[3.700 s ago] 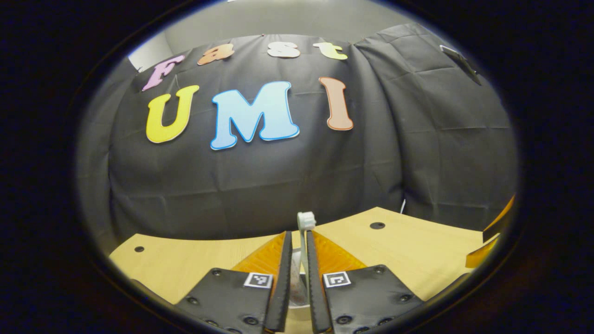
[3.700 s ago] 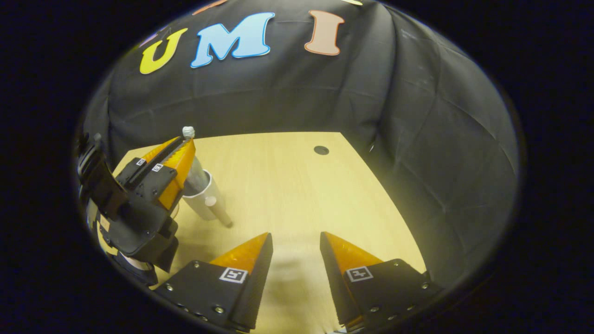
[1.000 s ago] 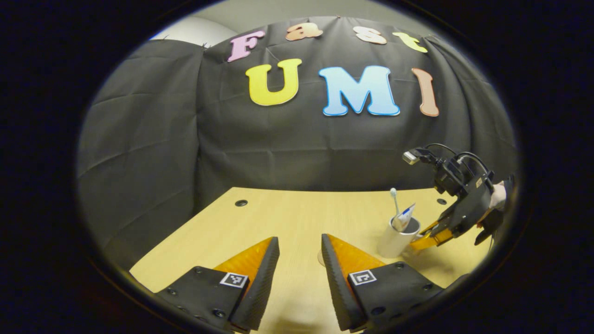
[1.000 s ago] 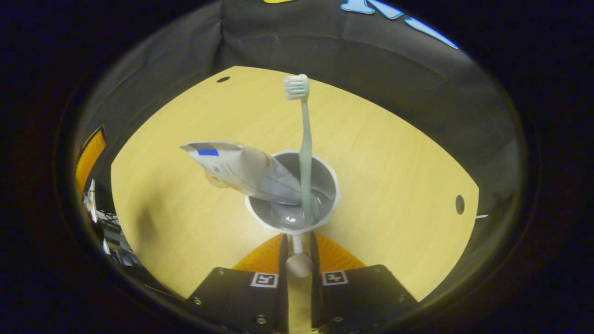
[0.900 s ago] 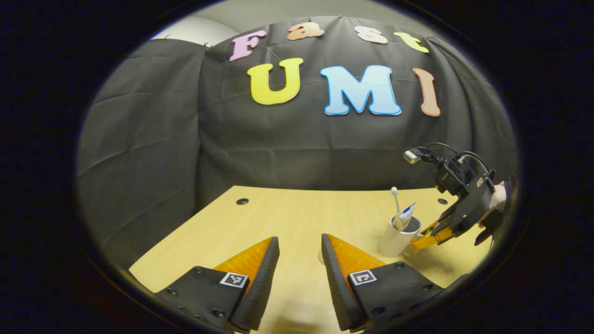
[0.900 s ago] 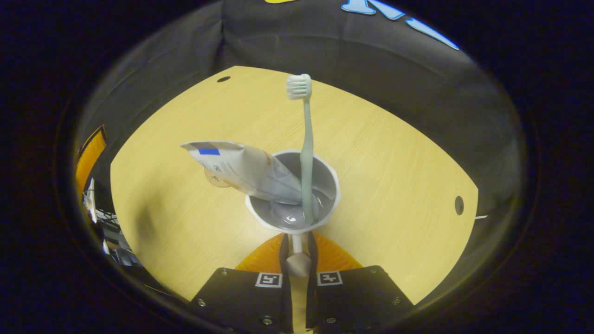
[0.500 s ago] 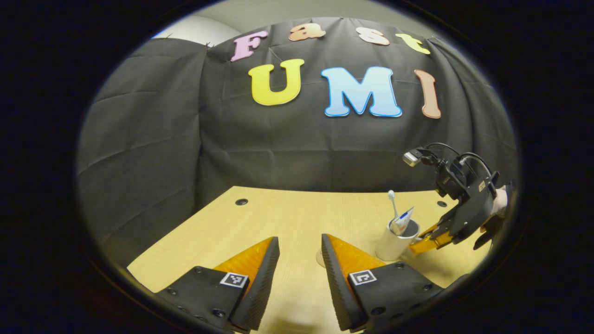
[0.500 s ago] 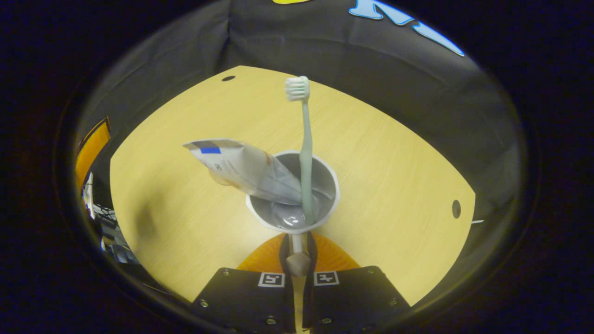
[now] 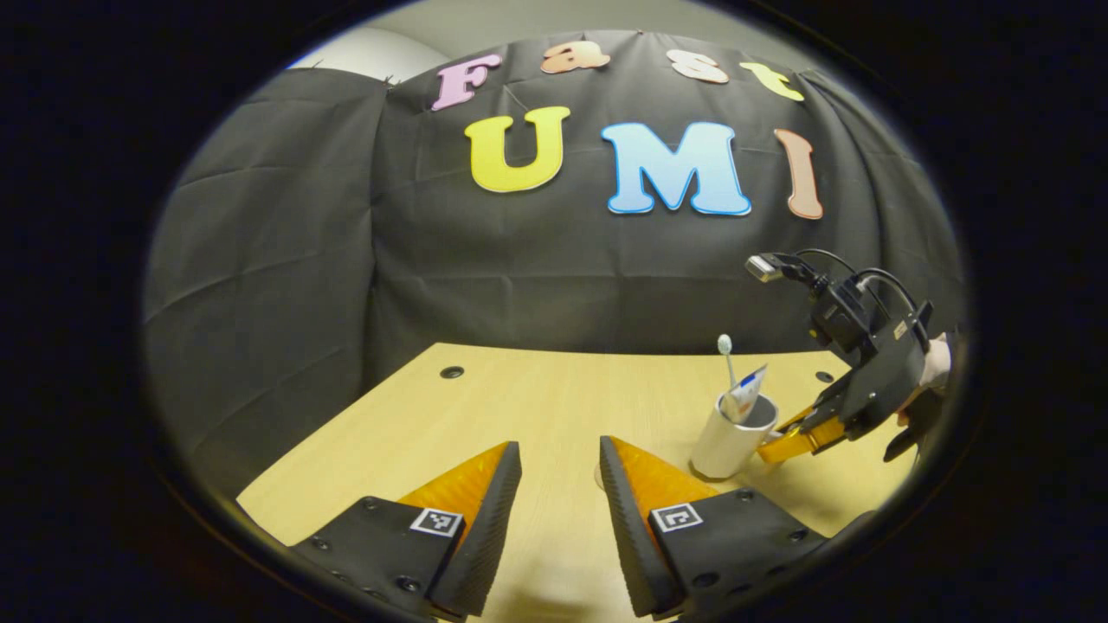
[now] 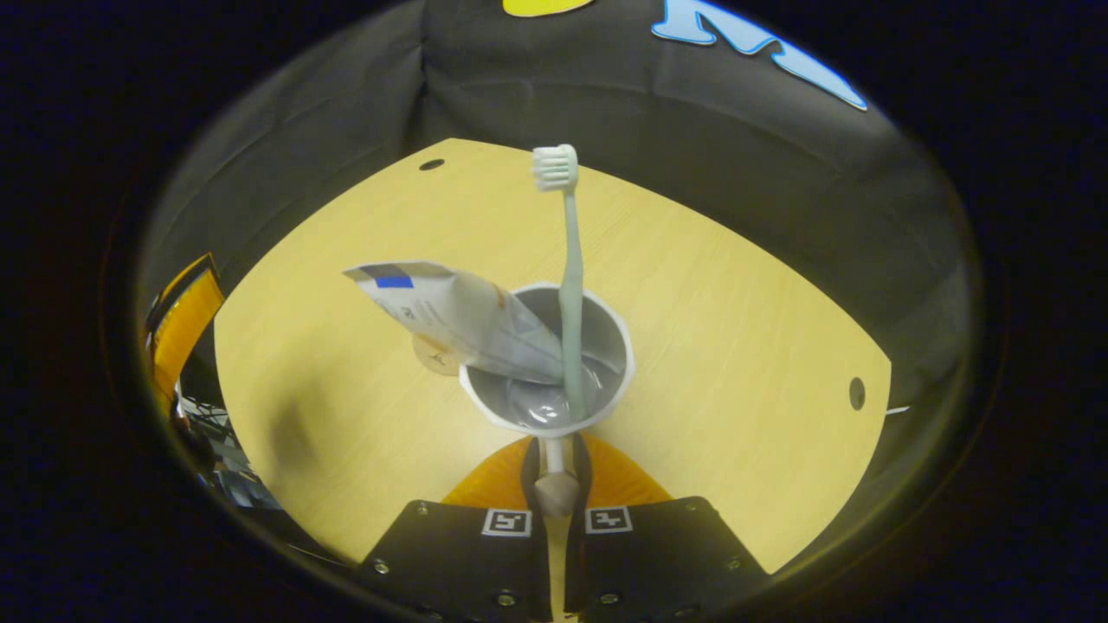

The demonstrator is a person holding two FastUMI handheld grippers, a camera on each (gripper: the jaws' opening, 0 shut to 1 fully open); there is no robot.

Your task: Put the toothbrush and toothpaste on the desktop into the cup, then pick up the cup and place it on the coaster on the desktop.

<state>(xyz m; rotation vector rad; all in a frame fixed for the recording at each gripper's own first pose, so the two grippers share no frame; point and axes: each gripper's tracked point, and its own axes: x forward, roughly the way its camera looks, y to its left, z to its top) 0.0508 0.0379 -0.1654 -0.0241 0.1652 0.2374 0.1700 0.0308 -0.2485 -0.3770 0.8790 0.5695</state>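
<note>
A white cup [image 10: 610,342] holds a pale green toothbrush [image 10: 569,260], bristles up, and a white toothpaste tube [image 10: 450,311] leaning left over its rim. My right gripper [image 10: 554,452] is shut on the cup's handle [image 10: 554,491]. In the left gripper view the cup [image 9: 723,446] tilts a little at the right, with the toothbrush [image 9: 725,350], the tube [image 9: 746,394] and the right gripper [image 9: 783,446] behind it. A small round tan coaster [image 10: 430,355] peeks out from under the tube, and the coaster [image 9: 595,474] shows beside a finger of my open left gripper [image 9: 558,459].
The light wood desktop [image 10: 736,329] has round cable holes [image 10: 856,394] near its corners, and one hole [image 9: 450,372] at its far left. Black cloth walls close the back and sides. A hand [image 9: 935,368] holds the right gripper.
The right gripper has carried the cup, with toothbrush and toothpaste inside, leftward in the left gripper view, nearer the coaster. The left gripper has stayed open and nearly still.
</note>
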